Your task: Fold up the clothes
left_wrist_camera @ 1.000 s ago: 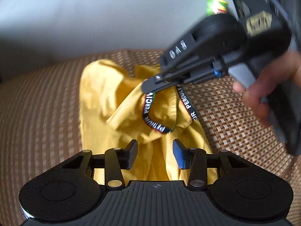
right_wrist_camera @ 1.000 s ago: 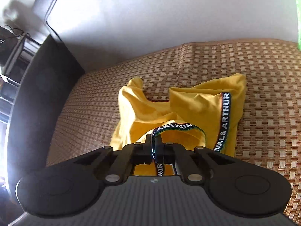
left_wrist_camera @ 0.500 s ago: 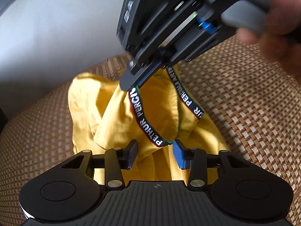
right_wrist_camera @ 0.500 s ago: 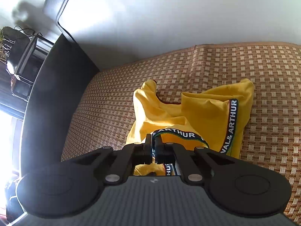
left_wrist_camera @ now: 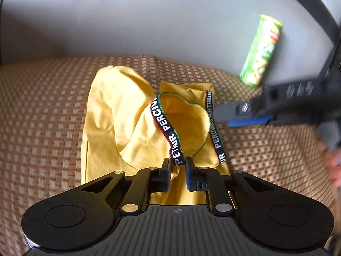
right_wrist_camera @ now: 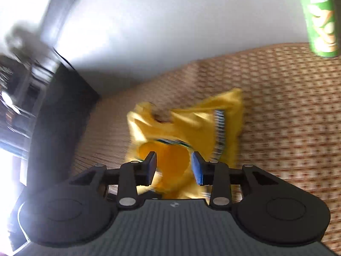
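— Two grippers, one garment. What is showing?

— Yellow shorts point(left_wrist_camera: 110, 115) are lying on a brown woven seat mat point(left_wrist_camera: 42, 111) of small checked squares. The cloth is looking thin, smooth and creased. A black elastic waistband point(left_wrist_camera: 168, 130) with white lettering and a green edge is curling into an open loop.

— Which way are the shorts pointing?

— In the left wrist view, their long axis is running from 6 o'clock to about 11 o'clock. The waistband end is sitting nearest the camera, and the far end is lying near the grey backrest point(left_wrist_camera: 149, 21).

— And the left gripper point(left_wrist_camera: 178, 175)?

— It is sitting at 6 o'clock, right at the waistband. Its jaws are standing narrowly apart, with the band's end and yellow cloth between the tips. I cannot tell whether they are actually pinching.

— The right gripper point(right_wrist_camera: 174, 167)?

— Its jaws are standing wide apart, holding nothing. In its own blurred view, the shorts are lying just beyond the blue-padded fingertips point(right_wrist_camera: 197, 168), toward 12 o'clock. From the left wrist view it is coming in from 3 o'clock, just beside the band's right edge, with a blurred hand point(left_wrist_camera: 334, 170) behind it.

— Anything else?

— One green cylindrical crisp can point(left_wrist_camera: 261, 51) is leaning against the backrest at 1 o'clock, well apart from the shorts. In the right wrist view, a dark armrest point(right_wrist_camera: 53, 117) is bordering the mat at 9 o'clock.
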The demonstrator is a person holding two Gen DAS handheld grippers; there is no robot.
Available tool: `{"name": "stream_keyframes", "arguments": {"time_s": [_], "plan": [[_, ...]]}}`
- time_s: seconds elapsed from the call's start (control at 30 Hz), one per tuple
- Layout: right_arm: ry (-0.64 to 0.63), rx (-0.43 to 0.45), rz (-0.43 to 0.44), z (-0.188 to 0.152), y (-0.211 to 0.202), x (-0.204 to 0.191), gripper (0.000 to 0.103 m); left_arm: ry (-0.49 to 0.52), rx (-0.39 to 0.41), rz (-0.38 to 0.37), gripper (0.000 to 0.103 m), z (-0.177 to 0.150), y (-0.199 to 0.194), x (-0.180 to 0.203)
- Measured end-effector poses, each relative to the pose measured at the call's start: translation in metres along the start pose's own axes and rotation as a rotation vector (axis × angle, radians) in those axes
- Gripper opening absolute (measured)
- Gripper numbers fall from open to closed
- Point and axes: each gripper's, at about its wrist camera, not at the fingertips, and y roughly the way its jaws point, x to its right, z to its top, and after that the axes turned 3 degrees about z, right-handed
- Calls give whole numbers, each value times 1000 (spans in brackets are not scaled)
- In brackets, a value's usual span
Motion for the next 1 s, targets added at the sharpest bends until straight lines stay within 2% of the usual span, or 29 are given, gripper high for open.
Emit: {"name": "stream_keyframes", "arguments": {"time_s": [0.17,0.27,0.3,0.33,0.37,0.57,0.7,0.8,0.9,1.0], "plan": [[-71,-16,-60,2,19,-3,47,-56,-1,-37,10,-3,-2,2],[-86,-24,-72,6,33,-2,47,-48,-3,-41,10,-3,-2,5],[-87,-28,-62,7,36,-1,42,-50,-3,-43,10,-3,-1,5],[-86,-32,-48,8,37,-1,17,-52,-2,-45,10,-2,-1,5],[-86,-35,-33,9,39,0,2,-56,-1,-49,10,0,0,6],[-62,48,-42,11,3,10,1,-60,7,-92,10,1,3,20],[-40,13,-97,9,-1,21,1,-39,-32,-95,11,-4,18,28],[-19,-13,-134,7,0,27,2,-66,-61,-102,12,-7,27,24],[-10,22,-93,11,-4,14,2,-163,-21,-121,15,-6,14,10],[-80,27,-32,20,-6,-15,2,-277,17,-112,18,-8,0,-10]]}}
